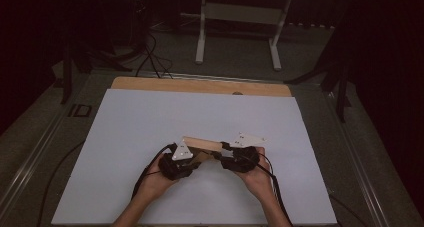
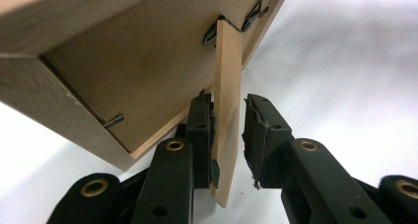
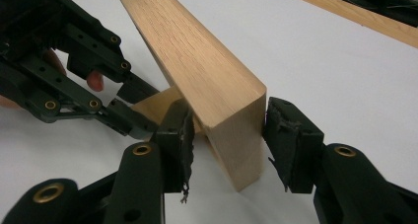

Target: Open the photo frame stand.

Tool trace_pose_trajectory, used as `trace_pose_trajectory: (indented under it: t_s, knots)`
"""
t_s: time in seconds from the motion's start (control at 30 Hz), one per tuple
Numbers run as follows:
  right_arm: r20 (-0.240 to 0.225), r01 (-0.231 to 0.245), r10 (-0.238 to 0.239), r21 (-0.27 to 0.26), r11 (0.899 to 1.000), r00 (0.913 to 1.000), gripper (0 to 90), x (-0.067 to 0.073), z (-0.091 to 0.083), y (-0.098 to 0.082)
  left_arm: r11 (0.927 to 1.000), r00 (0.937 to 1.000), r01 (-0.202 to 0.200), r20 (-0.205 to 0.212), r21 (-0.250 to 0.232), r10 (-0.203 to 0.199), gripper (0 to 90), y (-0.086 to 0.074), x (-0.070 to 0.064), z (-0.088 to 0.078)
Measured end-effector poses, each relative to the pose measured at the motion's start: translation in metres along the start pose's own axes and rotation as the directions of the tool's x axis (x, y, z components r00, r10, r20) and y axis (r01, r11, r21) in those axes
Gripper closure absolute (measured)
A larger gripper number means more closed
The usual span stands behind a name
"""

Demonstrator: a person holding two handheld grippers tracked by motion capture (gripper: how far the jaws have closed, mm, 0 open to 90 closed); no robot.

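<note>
Two grippers are on one wooden picture frame (image 1: 202, 146), which is held tipped up just off the white table (image 1: 150, 127), near the person's edge and roughly mid-width.

Nearest in the left gripper view, the left gripper (image 2: 228, 130) is set around the thin fold-out stand (image 2: 226, 110) on the frame's back. One pad lies against the strip, while a small gap can be seen on the other side, so it looks straddled rather than pinched. That strip should be treated as the weak spot: thin board, hinged at the top by a little metal clip (image 2: 252, 17), likely to flex or snap if levered sideways.

The right gripper (image 3: 227, 135) is set around the frame's end, the jaws fairly wide, both pads apparently against the wood. Solid wood there, stiff and light, probably a bit slick on the smooth faces, so the thick rail is judged the safer place to be gripped.

Farther off, the table's bare wooden edge (image 1: 200, 84) can be made out, then dark floor and a white stand (image 1: 237, 17).
</note>
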State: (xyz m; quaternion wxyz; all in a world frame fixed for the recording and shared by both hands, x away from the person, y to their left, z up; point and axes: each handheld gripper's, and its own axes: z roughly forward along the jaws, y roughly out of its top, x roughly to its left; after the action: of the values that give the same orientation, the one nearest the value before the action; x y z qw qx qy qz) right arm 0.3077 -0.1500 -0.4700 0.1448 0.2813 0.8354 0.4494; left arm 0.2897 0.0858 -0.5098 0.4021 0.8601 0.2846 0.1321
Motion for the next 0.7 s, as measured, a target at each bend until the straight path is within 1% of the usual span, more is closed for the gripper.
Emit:
trace_pose_trajectory:
  t_s: [0.2, 0.5, 0.7]
  knots:
    - [0.0, -0.001, 0.001, -0.003, 1.0, 1.0, 54.2, 0.002, -0.001, -0.004, 0.9998, 0.9999, 0.009, -0.004, -0.016, -0.009, 72.5, -0.003, -0.002, -0.002]
    - [0.0, 0.007, -0.007, 0.001, 1.0, 1.0, 54.6, 0.007, -0.001, -0.011, 1.0, 0.9999, 0.005, 0.009, -0.005, -0.005, 72.4, -0.007, -0.004, -0.003]
    - [-0.001, 0.012, -0.012, 0.002, 1.0, 0.9999, 54.3, 0.009, -0.002, -0.013, 1.0, 0.9999, 0.005, 0.015, 0.002, -0.005, 72.3, -0.009, -0.005, -0.003]
